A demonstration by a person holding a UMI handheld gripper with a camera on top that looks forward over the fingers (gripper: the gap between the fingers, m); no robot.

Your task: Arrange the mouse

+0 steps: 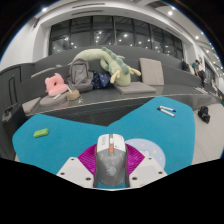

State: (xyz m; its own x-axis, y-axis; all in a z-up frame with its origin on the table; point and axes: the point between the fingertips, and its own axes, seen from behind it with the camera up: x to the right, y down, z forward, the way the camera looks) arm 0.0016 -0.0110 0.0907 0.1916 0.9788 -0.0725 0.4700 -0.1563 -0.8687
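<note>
Mouse [111, 158] clenched in the gripper [111, 172] above a teal mat [90, 125], cluttered sofa [95, 80] beyond

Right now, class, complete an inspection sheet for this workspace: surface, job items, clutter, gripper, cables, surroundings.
Surface: teal mat covering the table ahead of the fingers.
Job's things: white-grey mouse between the fingers, on a round pink pad.
Clutter: small green item and white marker-like object on the mat.
Gripper: gripper fingers about the mouse; contact cannot be judged.
Cables: nothing seen.
Surroundings: plush toys, pink item and backpack on a bench beyond; windows behind.
</note>
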